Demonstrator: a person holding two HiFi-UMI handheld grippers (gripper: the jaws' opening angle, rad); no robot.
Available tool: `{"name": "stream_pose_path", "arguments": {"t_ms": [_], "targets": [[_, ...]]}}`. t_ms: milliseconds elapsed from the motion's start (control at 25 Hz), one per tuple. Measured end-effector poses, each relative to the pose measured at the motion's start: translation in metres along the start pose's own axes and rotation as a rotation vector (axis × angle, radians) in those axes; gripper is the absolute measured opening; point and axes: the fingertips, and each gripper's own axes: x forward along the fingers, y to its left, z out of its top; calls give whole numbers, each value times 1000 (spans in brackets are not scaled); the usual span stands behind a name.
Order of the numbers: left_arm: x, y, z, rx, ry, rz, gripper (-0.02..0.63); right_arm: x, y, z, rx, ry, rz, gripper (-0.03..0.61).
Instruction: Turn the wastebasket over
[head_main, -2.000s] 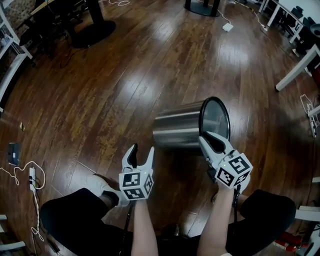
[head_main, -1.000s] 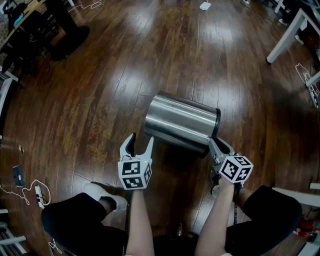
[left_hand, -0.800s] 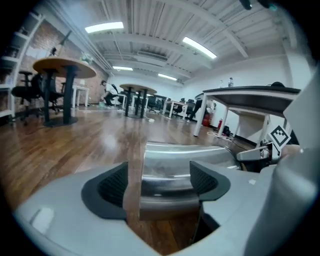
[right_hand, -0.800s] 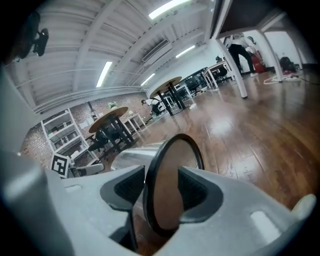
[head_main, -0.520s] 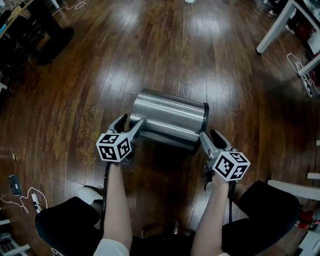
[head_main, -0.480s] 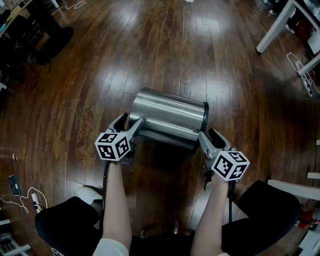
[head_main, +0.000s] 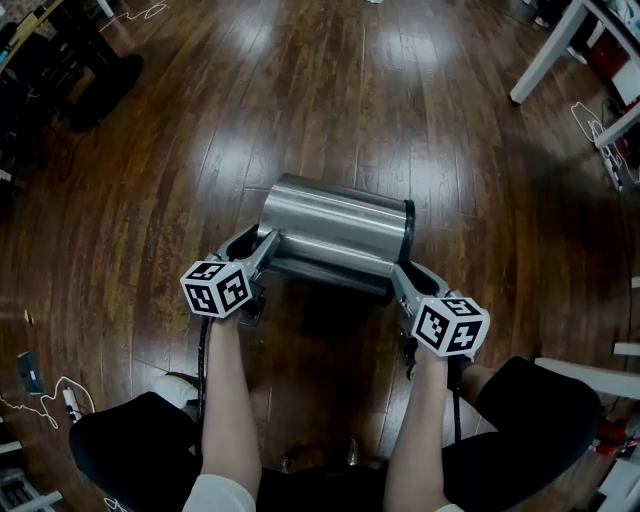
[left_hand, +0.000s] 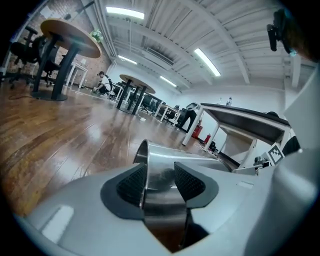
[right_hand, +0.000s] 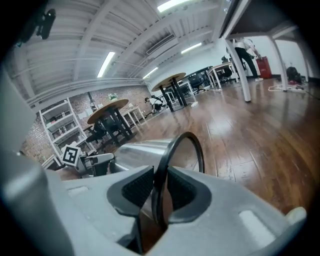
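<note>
The steel wastebasket lies on its side above the wooden floor, its closed base to the left and its black-rimmed mouth to the right. My left gripper is at the base end, and its jaws are closing with the metal edge between the pads. My right gripper is at the mouth end. Its jaws are closing on the black rim, which stands between the pads. In the left gripper view my left gripper grips shiny steel, and in the right gripper view my right gripper straddles the rim.
White table legs and loose cables are at the upper right. A dark chair base sits at the upper left. The person's knees and a white shoe are close below the grippers. A round table stands far off.
The wastebasket has swung from mouth-up to lying sideways. My left gripper moved up and left to its base end and closed around the edge. The right gripper stayed at the black rim.
</note>
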Motion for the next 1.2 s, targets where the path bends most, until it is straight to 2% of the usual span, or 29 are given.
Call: {"name": "stream_pose_path", "arguments": {"t_ms": [160, 360, 520, 680, 760, 840, 920, 1000, 1040, 1120, 1200], "targets": [[-9, -2, 1, 17, 45, 9, 175, 6, -3, 8, 33, -29, 4, 71], [-39, -12, 39, 93, 2, 35, 130, 9, 10, -2, 113, -44, 53, 74], [-70, -31, 80, 255, -4, 66, 98, 23, 31, -34, 215, 8, 105, 81], [-95, -55, 91, 433, 57, 105, 94, 45, 60, -93, 349, 102, 144, 92], [-99, -71, 84, 501, 78, 107, 94, 53, 63, -115, 382, 123, 140, 98], [-96, -89, 74, 572, 58, 91, 94, 56, 55, -130, 387, 132, 108, 101], [-92, -113, 59, 625, 28, 45, 86, 56, 43, -147, 328, 168, 53, 106], [-85, -141, 37, 670, 34, -3, 75, 54, 40, -163, 253, 214, 37, 104], [-81, -156, 24, 711, 59, -21, 69, 52, 42, -168, 249, 221, 49, 51], [-70, -186, -10, 836, 142, -62, 67, 44, 43, -172, 292, 219, 60, 48], [-65, -209, -51, 976, 233, -107, 67, 31, 31, -179, 284, 237, 9, 48]]}}
